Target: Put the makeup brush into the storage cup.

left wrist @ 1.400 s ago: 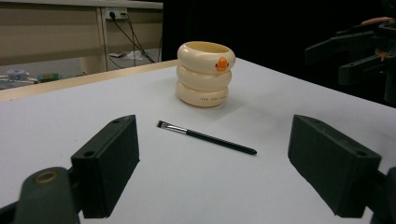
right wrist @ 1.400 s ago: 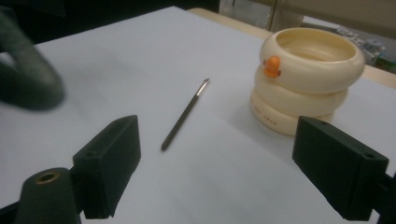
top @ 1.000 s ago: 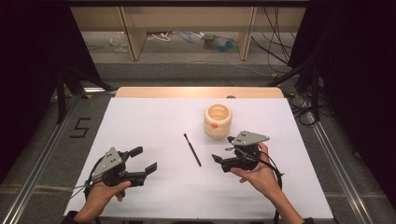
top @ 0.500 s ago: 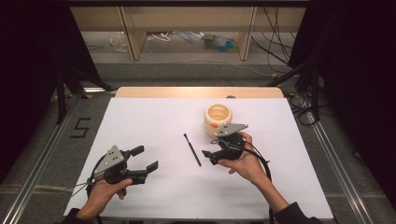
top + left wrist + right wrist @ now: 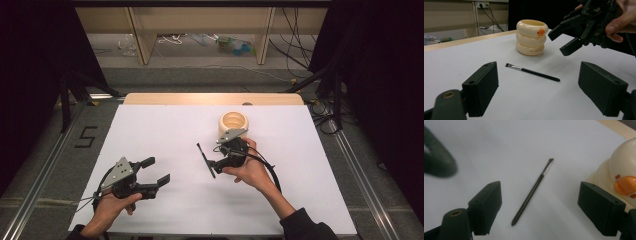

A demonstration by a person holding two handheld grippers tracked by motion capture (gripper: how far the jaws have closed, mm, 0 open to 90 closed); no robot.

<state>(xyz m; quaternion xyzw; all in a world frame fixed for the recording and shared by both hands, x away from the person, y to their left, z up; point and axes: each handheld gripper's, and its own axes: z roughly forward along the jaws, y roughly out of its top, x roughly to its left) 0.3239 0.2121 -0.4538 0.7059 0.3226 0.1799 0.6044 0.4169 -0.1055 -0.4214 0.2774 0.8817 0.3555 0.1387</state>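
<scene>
Two grippers work over a white table [image 5: 165, 130] in the high view. Our left gripper [image 5: 156, 171] rests near the table's front left, jaws spread wide and holding nothing. Our right gripper [image 5: 212, 167] sits near the middle, tipped down just beside the near end of a thin black brush [image 5: 205, 159] that lies flat on the sheet. Behind it stands a cream ringed cup [image 5: 233, 123]; its inside looks empty. Beyond the table we see a wooden shelf frame [image 5: 141, 31] and cables [image 5: 300, 45] on a grey floor, with dark curtains at both sides.

From the left gripper view, our wide-open jaws frame the brush [image 5: 533, 72], its bristle tip pointing left. The cup [image 5: 532, 37], three stacked rings with an orange duck-bill mark, stands behind it, apart. The right gripper [image 5: 567, 37] hovers at upper right, jaws parted.

From the right gripper view, the brush [image 5: 532, 191] lies between our wide jaws, untouched, and the cup [image 5: 621, 180] sits at the right edge.
</scene>
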